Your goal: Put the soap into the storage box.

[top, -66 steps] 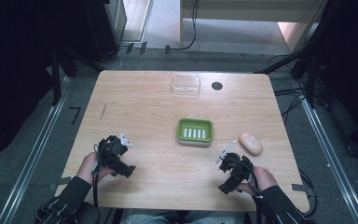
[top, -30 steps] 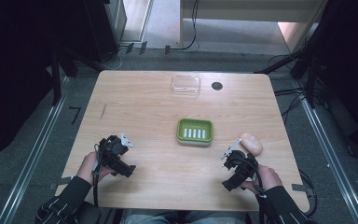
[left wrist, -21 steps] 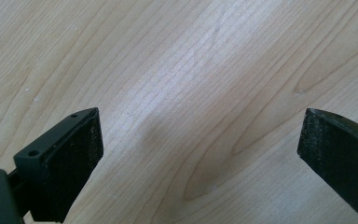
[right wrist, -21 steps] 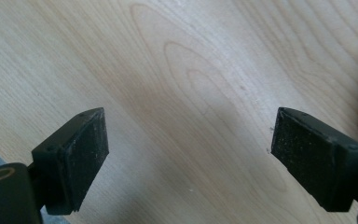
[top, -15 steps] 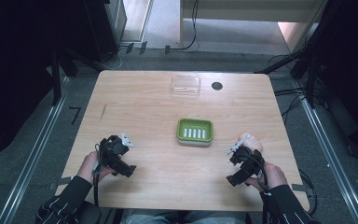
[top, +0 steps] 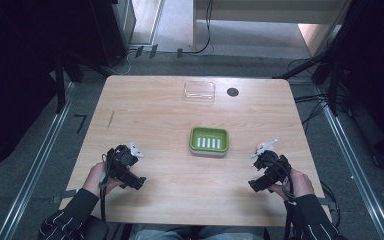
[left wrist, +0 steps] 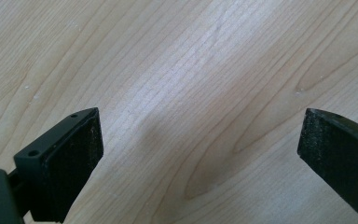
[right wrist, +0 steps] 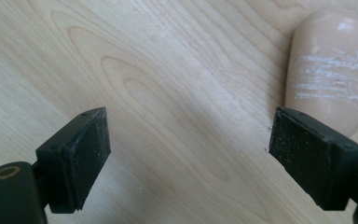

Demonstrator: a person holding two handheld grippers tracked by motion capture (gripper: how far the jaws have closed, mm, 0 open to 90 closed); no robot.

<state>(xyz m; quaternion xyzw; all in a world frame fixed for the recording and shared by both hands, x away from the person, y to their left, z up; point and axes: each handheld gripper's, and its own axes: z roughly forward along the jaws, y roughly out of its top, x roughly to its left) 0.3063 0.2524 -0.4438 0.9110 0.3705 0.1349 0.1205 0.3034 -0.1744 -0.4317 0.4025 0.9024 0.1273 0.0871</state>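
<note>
Right gripper (top: 261, 151), shifted up-frame since earlier onto the soap (right wrist: 331, 70) at lower right; jaws wide, just been narrowing, nothing between. Left gripper (left wrist: 200, 149): wide open, empty, lower left.

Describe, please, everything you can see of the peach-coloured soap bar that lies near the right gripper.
The soap bar is a smooth, rounded, pale peach oblong with a slight sheen and several whitish scuffed streaks across its top. It looks solid and whole. It lies flat on the wooden table, beyond and to one side of the right gripper, whose jaws stand open with only bare wood between them. One jaw overlaps the bar's near end in the right gripper view; whether they touch I cannot tell.
</note>
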